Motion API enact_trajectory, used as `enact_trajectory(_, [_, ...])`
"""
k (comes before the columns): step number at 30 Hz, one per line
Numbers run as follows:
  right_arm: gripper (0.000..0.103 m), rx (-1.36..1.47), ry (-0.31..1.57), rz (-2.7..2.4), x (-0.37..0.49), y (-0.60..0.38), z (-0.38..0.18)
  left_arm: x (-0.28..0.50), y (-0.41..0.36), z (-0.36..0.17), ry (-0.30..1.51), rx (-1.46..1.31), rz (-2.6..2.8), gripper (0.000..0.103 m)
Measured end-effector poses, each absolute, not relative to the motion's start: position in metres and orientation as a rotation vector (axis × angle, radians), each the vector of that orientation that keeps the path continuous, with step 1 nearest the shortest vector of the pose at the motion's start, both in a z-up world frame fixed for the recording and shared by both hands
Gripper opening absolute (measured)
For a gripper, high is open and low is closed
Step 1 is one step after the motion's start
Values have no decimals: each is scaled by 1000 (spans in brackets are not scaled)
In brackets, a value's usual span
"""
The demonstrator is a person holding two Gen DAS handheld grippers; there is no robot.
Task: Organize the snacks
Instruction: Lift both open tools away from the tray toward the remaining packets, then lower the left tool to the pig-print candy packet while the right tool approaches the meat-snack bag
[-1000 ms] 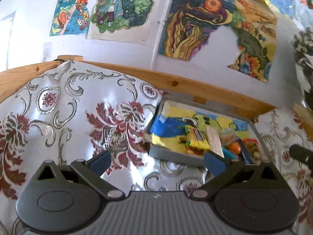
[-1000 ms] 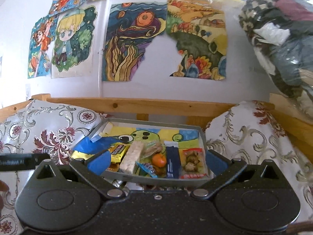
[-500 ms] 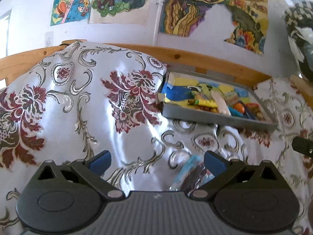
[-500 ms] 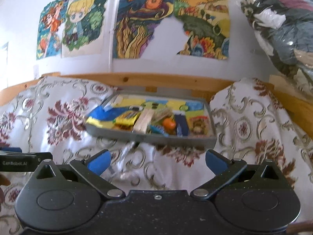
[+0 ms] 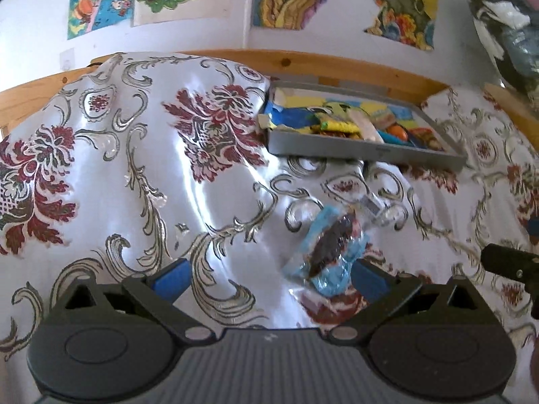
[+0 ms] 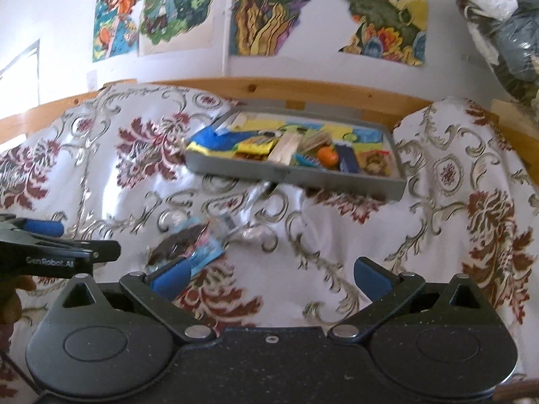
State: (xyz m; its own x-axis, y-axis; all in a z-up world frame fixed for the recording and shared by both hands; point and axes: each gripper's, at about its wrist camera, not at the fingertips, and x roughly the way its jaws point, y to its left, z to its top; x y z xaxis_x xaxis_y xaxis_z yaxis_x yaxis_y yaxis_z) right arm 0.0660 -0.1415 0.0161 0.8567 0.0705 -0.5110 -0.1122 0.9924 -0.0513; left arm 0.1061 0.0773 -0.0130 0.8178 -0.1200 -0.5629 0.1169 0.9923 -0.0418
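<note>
Ok, blue snack pkt w/ dark contents lies on the floral cloth, just in front of the grey tray holding the other snacks. Left gripper jaws apart, pkt by its right finger. Right gripper jaws apart too, nothing gripped.

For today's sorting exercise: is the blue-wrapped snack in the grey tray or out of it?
Out. The blue-wrapped snack lies on the floral cloth, in front of the grey tray.
</note>
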Motion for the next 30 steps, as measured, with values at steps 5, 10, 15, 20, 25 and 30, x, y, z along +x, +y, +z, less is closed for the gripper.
enact_trajectory(5, [102,-87,566,120,67,-138,7,107,74,-17,615,11,-138,103])
enact_trajectory(10, [102,-84,588,130,72,-136,2,113,75,-19,627,11,-131,103])
enact_trajectory(15, [102,-79,598,125,79,-137,-3,119,78,-21,633,6,-122,103])
enact_trajectory(20, [102,-67,603,116,86,-138,-5,125,79,-21,624,4,-119,103])
enact_trajectory(25, [102,-54,608,126,92,-133,-7,131,84,-18,611,-9,-102,103])
enact_trajectory(30, [102,-35,613,181,104,-119,-8,141,96,-16,611,-9,-60,103])
